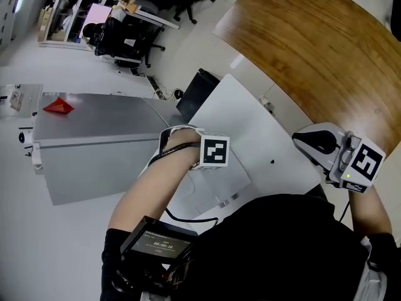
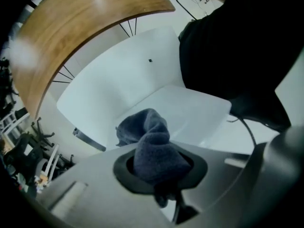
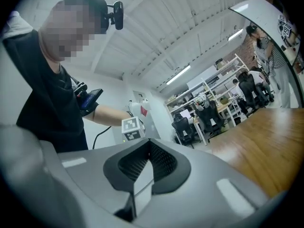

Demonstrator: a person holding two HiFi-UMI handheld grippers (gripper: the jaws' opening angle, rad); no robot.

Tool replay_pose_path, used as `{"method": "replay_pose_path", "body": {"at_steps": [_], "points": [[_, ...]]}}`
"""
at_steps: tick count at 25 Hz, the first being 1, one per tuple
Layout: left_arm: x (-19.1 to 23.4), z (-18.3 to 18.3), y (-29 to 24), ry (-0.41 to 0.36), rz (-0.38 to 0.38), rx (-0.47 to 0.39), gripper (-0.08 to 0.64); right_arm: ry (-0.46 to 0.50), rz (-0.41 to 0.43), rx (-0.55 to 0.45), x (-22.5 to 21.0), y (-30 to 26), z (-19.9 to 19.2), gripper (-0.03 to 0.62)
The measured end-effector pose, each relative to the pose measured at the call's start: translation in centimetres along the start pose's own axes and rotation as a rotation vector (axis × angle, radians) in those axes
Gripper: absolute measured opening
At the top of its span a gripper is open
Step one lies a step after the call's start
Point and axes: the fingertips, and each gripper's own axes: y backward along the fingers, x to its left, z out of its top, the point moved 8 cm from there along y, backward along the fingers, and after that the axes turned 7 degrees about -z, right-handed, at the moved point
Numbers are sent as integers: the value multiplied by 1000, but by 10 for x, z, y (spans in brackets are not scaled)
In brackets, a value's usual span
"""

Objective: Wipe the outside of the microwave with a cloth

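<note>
The left gripper (image 2: pixel 161 175) has its jaws clamped on a dark grey fleecy cloth (image 2: pixel 152 141). The cloth bunches up out of them and spills forward onto a white face of the white box-shaped microwave (image 2: pixel 190 113), close to that face's near edge. Whether the cloth presses on the face or only lies over it cannot be told. A thin metal bar (image 2: pixel 88 139) runs along the microwave's left edge in the left gripper view. No brand name or label can be made out on the white panels; one small dark dot (image 2: pixel 150 60) marks the farther panel.

The right gripper (image 3: pixel 148 167) has its ribbed black jaws drawn together with nothing between them. In the head view it is at the right, over the edge of the curved brown wooden tabletop (image 1: pixel 313 49), well apart from the cloth.

A black device with a small lit screen (image 1: pixel 163 243) sits on the left forearm; its digits are too small to read.
</note>
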Motion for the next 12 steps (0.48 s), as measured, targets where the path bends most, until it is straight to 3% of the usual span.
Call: {"method": "replay_pose_path", "body": {"at_steps": [7, 12], "points": [[68, 78, -91, -1, -154, 58, 52, -53, -140, 67, -12, 53, -33, 5], [81, 106, -122, 4, -131, 28, 52, -85, -214, 65, -9, 84, -38, 5]]}}
